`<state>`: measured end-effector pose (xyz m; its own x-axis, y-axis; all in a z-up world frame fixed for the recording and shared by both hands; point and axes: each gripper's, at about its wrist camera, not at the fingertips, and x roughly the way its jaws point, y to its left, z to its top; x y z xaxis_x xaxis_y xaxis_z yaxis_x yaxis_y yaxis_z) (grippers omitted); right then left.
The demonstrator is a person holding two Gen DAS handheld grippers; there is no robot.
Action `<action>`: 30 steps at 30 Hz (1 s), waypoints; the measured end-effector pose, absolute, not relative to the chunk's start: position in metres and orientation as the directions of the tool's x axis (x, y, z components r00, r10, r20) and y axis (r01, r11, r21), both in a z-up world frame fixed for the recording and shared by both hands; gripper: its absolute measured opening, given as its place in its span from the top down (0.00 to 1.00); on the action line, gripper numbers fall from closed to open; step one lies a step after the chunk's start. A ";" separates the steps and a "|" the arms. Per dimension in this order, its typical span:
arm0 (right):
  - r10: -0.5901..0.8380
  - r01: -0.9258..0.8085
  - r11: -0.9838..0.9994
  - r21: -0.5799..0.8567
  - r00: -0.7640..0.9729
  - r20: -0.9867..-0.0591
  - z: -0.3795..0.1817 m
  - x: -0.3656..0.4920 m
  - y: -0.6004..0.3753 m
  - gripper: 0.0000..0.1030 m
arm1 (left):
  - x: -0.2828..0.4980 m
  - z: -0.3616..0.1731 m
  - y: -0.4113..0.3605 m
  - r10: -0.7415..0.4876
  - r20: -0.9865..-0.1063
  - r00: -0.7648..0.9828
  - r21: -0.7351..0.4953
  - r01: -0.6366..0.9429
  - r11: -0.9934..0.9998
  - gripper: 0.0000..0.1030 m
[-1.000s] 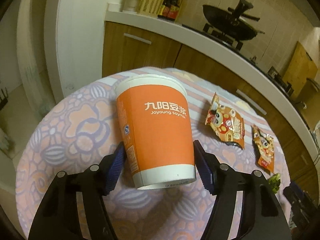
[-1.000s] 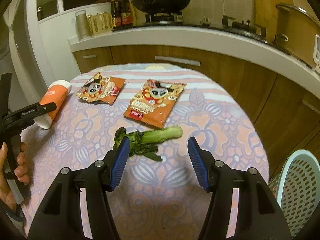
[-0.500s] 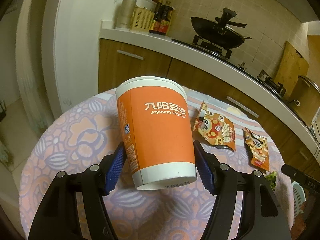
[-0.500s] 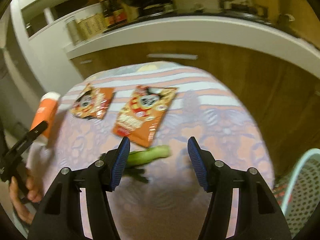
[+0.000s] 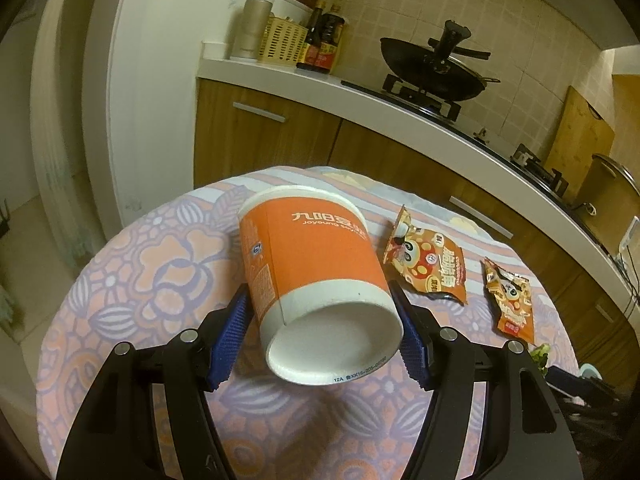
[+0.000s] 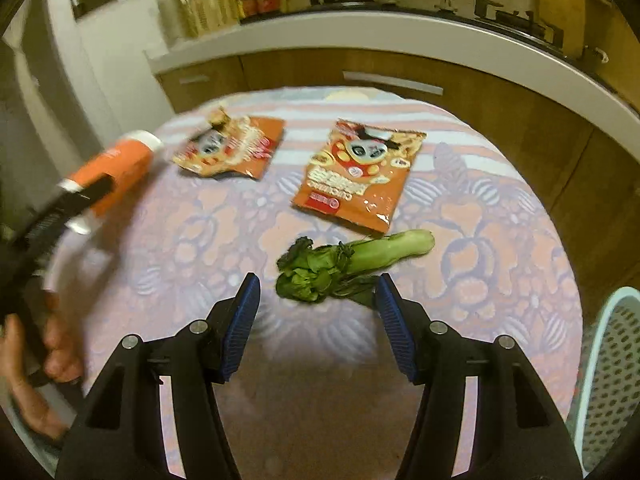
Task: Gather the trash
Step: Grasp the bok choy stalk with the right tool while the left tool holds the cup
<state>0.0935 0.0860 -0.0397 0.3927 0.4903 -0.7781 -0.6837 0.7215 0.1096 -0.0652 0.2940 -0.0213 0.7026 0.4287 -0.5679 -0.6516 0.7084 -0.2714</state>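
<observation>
This is a home kitchen: a black wok [image 5: 434,66] sits on a gas stove [image 5: 420,94] at one o'clock on a long white countertop [image 5: 400,112] that curves from twelve to three o'clock over brown wooden cabinets [image 5: 264,136] with metal handles. At twelve o'clock on that counter stand dark sauce bottles [image 5: 324,40], a yellow basket [image 5: 282,44] and a steel flask [image 5: 256,24], with beige wall tiles [image 5: 400,8] behind and a wooden cutting board [image 5: 576,136] leaning at two o'clock. In the foreground is a round table [image 5: 132,272] under a flowered pink and lilac cloth, and a pale perforated basket [image 6: 608,380] stands by it at four o'clock in the right wrist view.
</observation>
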 end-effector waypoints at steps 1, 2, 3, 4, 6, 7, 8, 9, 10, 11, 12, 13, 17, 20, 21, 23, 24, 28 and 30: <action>0.462 -0.668 0.739 0.087 0.408 -0.788 -0.042 0.094 0.091 0.40 | -0.066 -0.021 0.294 0.427 -0.567 0.704 -0.274 -0.651 0.708 0.37; 0.448 -0.655 0.751 0.087 0.408 -0.796 -0.045 0.096 0.094 0.38 | -0.066 -0.021 0.295 0.427 -0.566 0.705 -0.276 -0.650 0.708 0.37; 0.451 -0.640 0.760 0.114 0.393 -0.802 -0.048 0.099 0.095 0.37 | -0.066 -0.021 0.295 0.426 -0.565 0.707 -0.277 -0.649 0.709 0.37; 0.448 -0.626 0.770 0.123 0.394 -0.802 -0.048 0.101 0.095 0.37 | -0.066 -0.021 0.295 0.425 -0.564 0.708 -0.278 -0.647 0.710 0.37; 0.448 -0.600 0.787 0.144 0.394 -0.802 -0.048 0.104 0.096 0.34 | -0.065 -0.021 0.295 0.423 -0.564 0.709 -0.276 -0.645 0.712 0.37; 0.451 -0.588 0.793 0.159 0.391 -0.802 -0.047 0.106 0.097 0.33 | -0.064 -0.020 0.294 0.422 -0.564 0.710 -0.276 -0.644 0.714 0.37; 0.453 -0.575 0.800 0.171 0.391 -0.801 -0.047 0.107 0.097 0.32 | -0.064 -0.020 0.294 0.420 -0.565 0.710 -0.275 -0.642 0.715 0.37; 0.451 -0.559 0.809 0.180 0.394 -0.801 -0.047 0.109 0.097 0.32 | -0.063 -0.020 0.294 0.420 -0.565 0.710 -0.274 -0.642 0.716 0.37; 0.448 -0.546 0.817 0.185 0.400 -0.800 -0.047 0.110 0.098 0.32 | -0.063 -0.020 0.294 0.419 -0.566 0.710 -0.273 -0.641 0.717 0.37; 0.446 -0.534 0.824 0.190 0.404 -0.799 -0.047 0.112 0.098 0.32 | -0.062 -0.020 0.294 0.418 -0.567 0.710 -0.273 -0.641 0.717 0.37; 0.437 -0.507 0.840 0.194 0.418 -0.796 -0.047 0.113 0.098 0.32 | -0.062 -0.021 0.294 0.417 -0.568 0.710 -0.274 -0.641 0.717 0.37; 0.429 -0.493 0.848 0.193 0.427 -0.796 -0.048 0.115 0.098 0.32 | -0.062 -0.021 0.295 0.416 -0.569 0.710 -0.274 -0.641 0.717 0.37; 0.388 -0.463 0.873 0.154 0.468 -0.794 -0.049 0.113 0.097 0.50 | -0.061 -0.021 0.295 0.412 -0.574 0.708 -0.272 -0.639 0.719 0.37; 0.396 -0.466 0.870 0.164 0.460 -0.795 -0.048 0.111 0.088 0.70 | -0.059 -0.022 0.293 0.406 -0.587 0.701 -0.261 -0.638 0.724 0.37; 0.402 -0.473 0.865 0.168 0.451 -0.797 -0.047 0.110 0.085 0.73 | -0.058 -0.022 0.293 0.396 -0.596 0.698 -0.261 -0.635 0.727 0.37; 0.409 -0.497 0.852 0.166 0.435 -0.802 -0.047 0.108 0.080 0.78 | -0.057 -0.026 0.291 0.374 -0.624 0.686 -0.258 -0.632 0.731 0.37; 0.413 -0.509 0.845 0.164 0.427 -0.804 -0.047 0.106 0.077 0.78 | -0.058 -0.028 0.290 0.357 -0.637 0.683 -0.263 -0.628 0.733 0.37; 0.426 -0.581 0.802 0.139 0.393 -0.815 -0.045 0.099 0.070 0.80 | -0.063 -0.035 0.283 0.292 -0.673 0.679 -0.287 -0.604 0.743 0.37; 0.433 -0.627 0.770 0.117 0.379 -0.818 -0.044 0.091 0.065 0.80 | -0.063 -0.038 0.279 0.259 -0.691 0.675 -0.290 -0.587 0.756 0.37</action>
<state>0.0915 0.0645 -0.0438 0.3792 0.4333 -0.8176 -0.6271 0.7701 0.1173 -0.0634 0.2787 -0.0377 0.6749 0.2593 -0.6908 -0.5872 0.7558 -0.2899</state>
